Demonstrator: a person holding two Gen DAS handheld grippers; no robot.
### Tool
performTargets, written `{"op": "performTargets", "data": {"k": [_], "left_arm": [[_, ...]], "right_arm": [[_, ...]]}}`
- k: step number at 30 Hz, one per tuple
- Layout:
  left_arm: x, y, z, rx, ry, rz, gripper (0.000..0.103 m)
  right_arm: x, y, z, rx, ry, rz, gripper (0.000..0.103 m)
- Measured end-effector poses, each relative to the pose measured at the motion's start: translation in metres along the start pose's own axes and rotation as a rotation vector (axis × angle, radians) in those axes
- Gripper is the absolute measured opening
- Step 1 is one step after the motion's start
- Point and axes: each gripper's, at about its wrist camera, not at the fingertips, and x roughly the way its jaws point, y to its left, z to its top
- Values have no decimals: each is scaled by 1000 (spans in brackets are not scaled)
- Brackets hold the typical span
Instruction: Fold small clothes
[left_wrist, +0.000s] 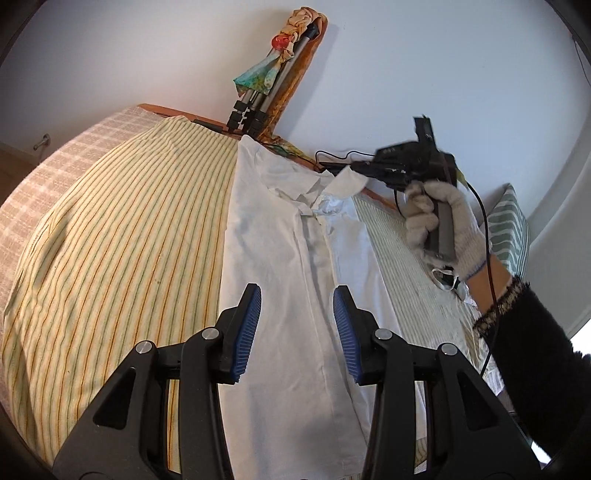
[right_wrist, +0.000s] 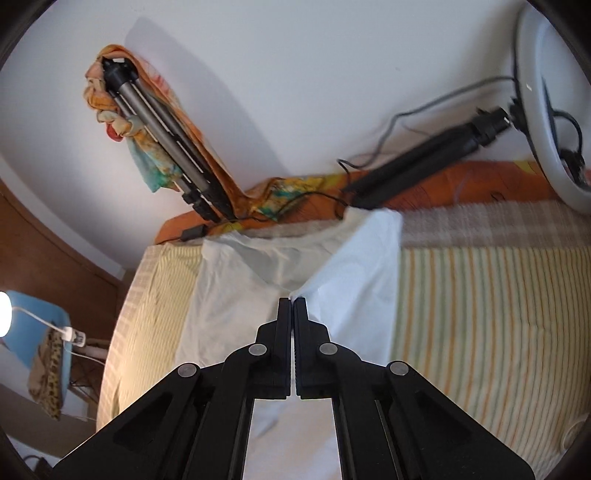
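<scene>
Only the left camera catches the gloved right hand lifting the right gripper, pinched onto the collar corner of the white shirt. The shirt lies lengthwise on the striped bedspread. Left gripper hovers wide over the shirt front. Right camera shows the right gripper clamped on the shirt, plus a ring light. Tripod crowds the far edge.

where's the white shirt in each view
Left wrist: white shirt runs down the centre of the striped bedspread, between the open left gripper fingers.
Right wrist: white shirt lies centre, a fold pinched by the right gripper.
Shared landmark: grey tripod against the wall.
</scene>
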Motion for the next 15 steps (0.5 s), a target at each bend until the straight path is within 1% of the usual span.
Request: {"op": "performTargets", "data": {"k": [3, 6, 11, 12, 14, 15], "left_arm": [[1, 2, 2, -10, 1, -4, 40], [0, 4, 3, -20, 5, -13, 40], [-1, 3, 4, -12, 2, -4, 40], [-1, 4, 4, -17, 6, -8, 40], [-1, 5, 4, -20, 9, -6, 40], [-1, 5, 4, -19, 8, 0, 40]], "right_arm": [[23, 17, 12, -11, 28, -12, 0], [48, 27, 14, -24, 57, -23, 0], [89, 35, 13, -47, 100, -56, 0], [93, 32, 12, -37, 108, -53, 1], [103, 24, 12, 3, 141, -16, 3], [104, 22, 13, 16, 155, 0, 8]]}}
